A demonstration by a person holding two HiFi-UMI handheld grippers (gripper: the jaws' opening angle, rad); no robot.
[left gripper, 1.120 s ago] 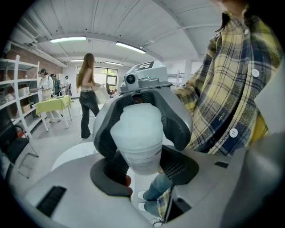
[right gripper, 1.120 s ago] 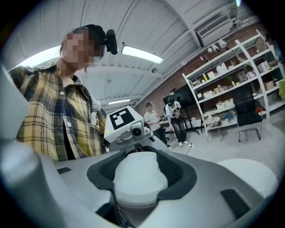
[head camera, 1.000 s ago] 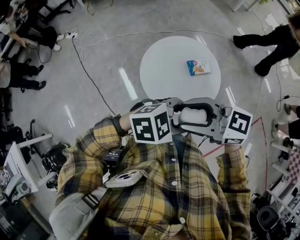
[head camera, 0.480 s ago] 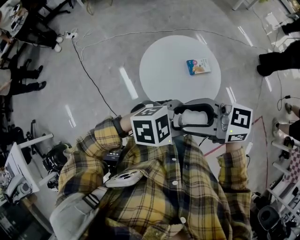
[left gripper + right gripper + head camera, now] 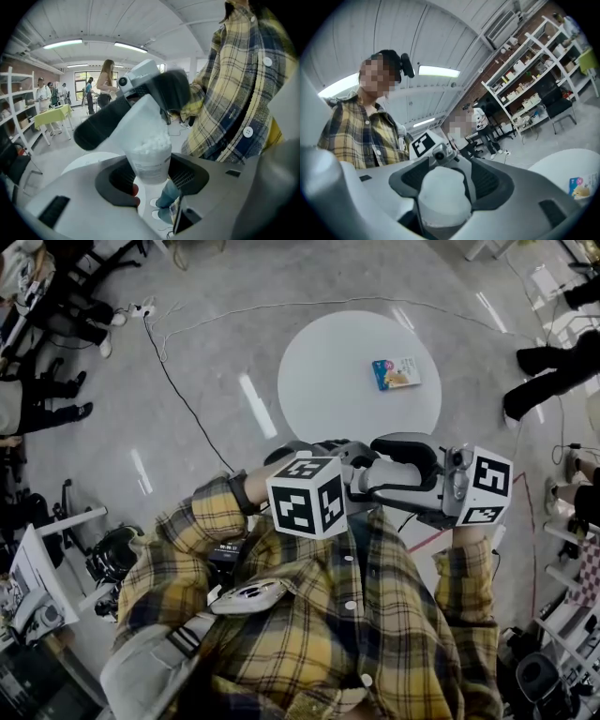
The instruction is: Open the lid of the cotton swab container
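Note:
In the left gripper view, a clear cotton swab container (image 5: 151, 161) full of white swabs stands between the dark pads of my left gripper (image 5: 151, 177), which is shut on its body. Its translucent white lid (image 5: 146, 115) is tilted up above the swabs, between the black jaws of the right gripper (image 5: 136, 110). In the right gripper view, the white lid (image 5: 443, 192) lies between the pads of my right gripper (image 5: 447, 182). Those jaws are opening, with a dark gap beside the lid. Both grippers (image 5: 361, 474) (image 5: 398, 465) meet in front of the person's chest.
A round white table (image 5: 337, 381) stands beyond the grippers, with a small blue packet (image 5: 397, 373) on it. Cables (image 5: 178, 381) run over the grey floor. People stand and sit around the room's edges, and shelving (image 5: 534, 89) lines one wall.
The right gripper has tilted and its black jaws have risen and spread. The white container seen between them earlier is now mostly hidden in the head view. The left gripper has barely moved.

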